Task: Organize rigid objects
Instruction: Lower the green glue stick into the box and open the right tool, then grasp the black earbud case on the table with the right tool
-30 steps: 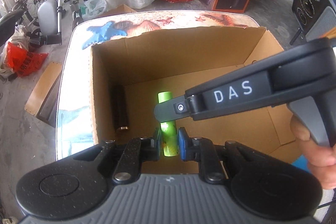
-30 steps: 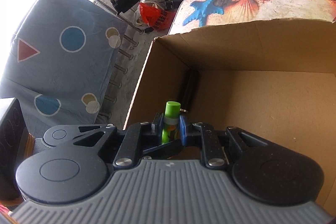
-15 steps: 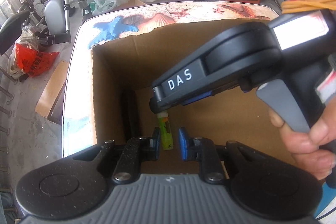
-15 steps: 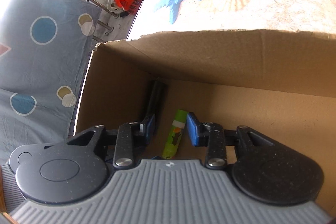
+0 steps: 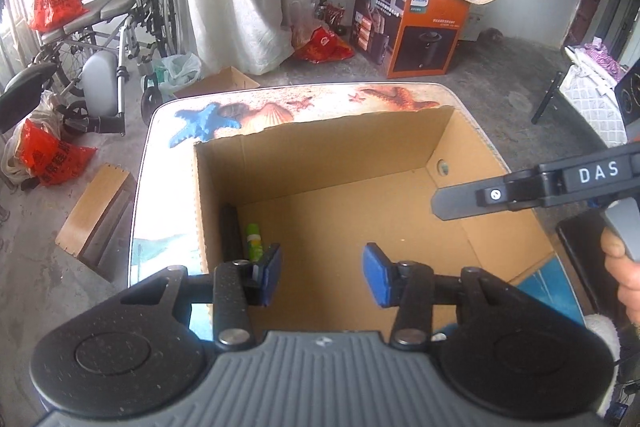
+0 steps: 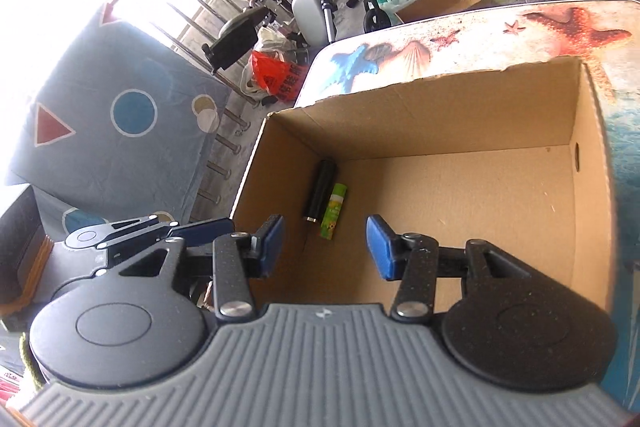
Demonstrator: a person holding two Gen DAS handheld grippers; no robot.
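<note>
Tube (image 6: 333, 211) green, flat on box (image 6: 448, 115) floor, long side touching black cylinder (image 6: 321, 190), both tucked against the left wall. Lies beyond right gripper (image 6: 325, 247), ahead of its gap and just past the left pad (image 6: 270, 247), well below and clear of both pads. Seen from left gripper (image 5: 321, 273), only the cap end of the tube (image 5: 254, 242) shows, just outside and beyond the left pad (image 5: 269, 274), cylinder (image 5: 230, 233) further left against the wall.

Jaws of both grippers opening, about a third of the way apart, nothing between either pair, nothing held. Right gripper visible in the left view as a black finger (image 5: 472, 195) out over the right side of the box (image 5: 328, 139), a hand (image 5: 624, 267) on its trigger.

Step judged: release done, withdrawal under way. Best done by lifting straight clear of the rim before swinging sideways, keeping pads off the left wall so the box does not shift on the table (image 5: 280, 103). Worth leaving the pair undisturbed, since round bodies roll easily; next object best set alongside, parallel, to keep the row tidy.
</note>
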